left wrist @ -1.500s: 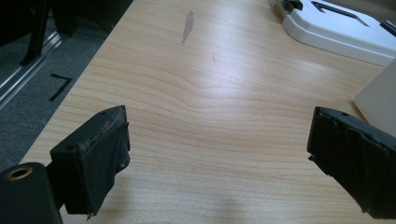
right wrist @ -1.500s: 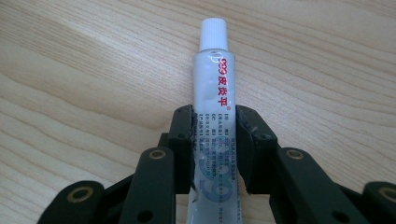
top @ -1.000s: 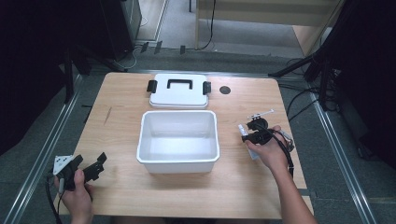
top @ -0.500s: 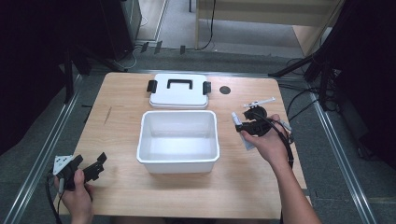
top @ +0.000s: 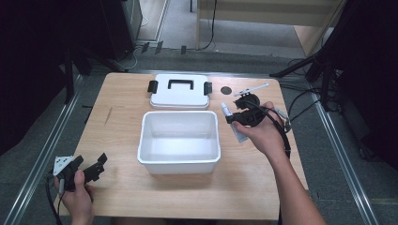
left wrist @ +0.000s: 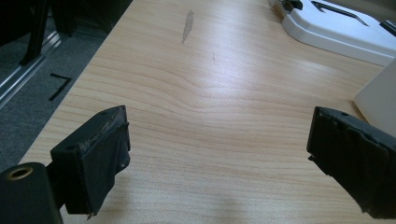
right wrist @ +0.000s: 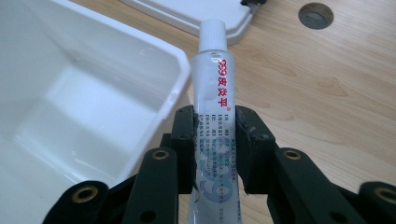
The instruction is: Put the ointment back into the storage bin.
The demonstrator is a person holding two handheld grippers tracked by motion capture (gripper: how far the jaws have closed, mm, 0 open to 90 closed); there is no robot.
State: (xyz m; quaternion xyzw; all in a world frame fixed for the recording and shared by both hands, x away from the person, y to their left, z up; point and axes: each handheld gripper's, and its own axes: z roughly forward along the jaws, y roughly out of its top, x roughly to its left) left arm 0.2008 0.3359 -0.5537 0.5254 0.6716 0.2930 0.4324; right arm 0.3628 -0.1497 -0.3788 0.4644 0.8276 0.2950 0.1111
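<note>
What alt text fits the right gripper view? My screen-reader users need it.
The right gripper clamps a white ointment tube with red lettering, cap pointing away, beside the rim of an empty white bin. Beyond lie a white lid and the wooden table.

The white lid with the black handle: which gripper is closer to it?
Right. The right gripper, clamping an ointment tube, sits just beside the lid; the left gripper is at the table's near corner.

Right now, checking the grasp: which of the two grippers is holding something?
The right gripper, shut on the white tube; the left gripper is open over bare table.
</note>
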